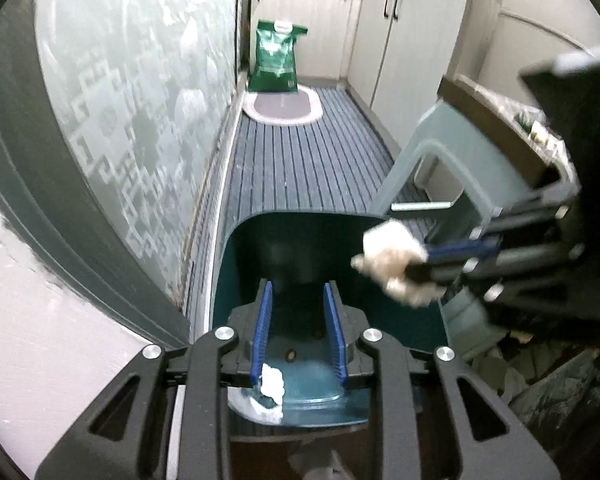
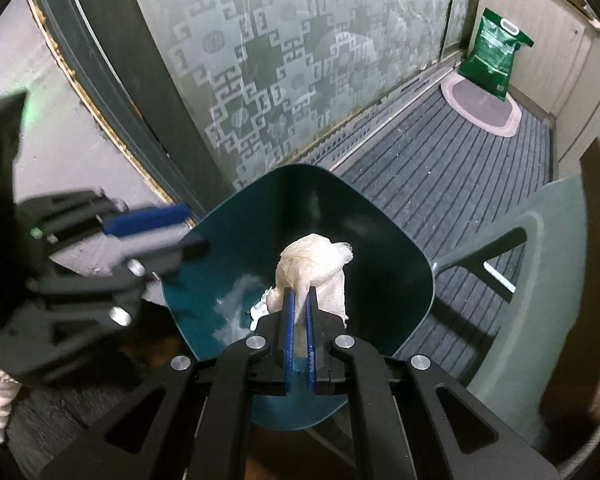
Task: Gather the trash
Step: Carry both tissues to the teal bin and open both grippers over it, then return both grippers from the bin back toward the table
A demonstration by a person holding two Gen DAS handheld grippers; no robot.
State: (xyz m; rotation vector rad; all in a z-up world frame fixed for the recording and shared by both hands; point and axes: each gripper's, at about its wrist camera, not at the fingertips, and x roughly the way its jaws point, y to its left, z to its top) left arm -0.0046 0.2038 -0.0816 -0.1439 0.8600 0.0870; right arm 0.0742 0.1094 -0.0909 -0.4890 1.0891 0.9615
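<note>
The crumpled white wad of trash point(image 2: 316, 268) sits pinched between the blue pads of the right claw point(image 2: 300, 300), bulging out ahead of and above the fingertips; in the left wrist view the same wad point(image 1: 392, 264) shows blurred at the tip of the right claw point(image 1: 420, 260), off to the right of and ahead of the left claw; the right claw's fingers are drawn close together, clamped on the wad.

Just below and beyond the held wad lies the teal bin point(image 2: 380, 240), its open mouth spreading around the right claw's tips; a smaller white scrap point(image 2: 258, 310) lies inside it just left of those fingertips, with pale smears on the bin's inner wall further left.

The left claw point(image 1: 299, 332) stands with its blue pads apart and nothing between them; it points down into the same bin point(image 1: 236, 280); a white scrap point(image 1: 272, 386) lies on the bin's floor just by the base of its left pad; from the right wrist view the left claw point(image 2: 168, 228) shows blurred at the bin's left rim.

To the right of both claws a grey-green plastic stool point(image 2: 548, 240) stands on the ribbed grey floor mat point(image 2: 440, 168); left of the claws runs a frosted patterned glass door point(image 2: 280, 80); far ahead a green sack point(image 1: 274, 60) stands on an oval rug point(image 1: 282, 108) before white cabinets point(image 1: 404, 48).
</note>
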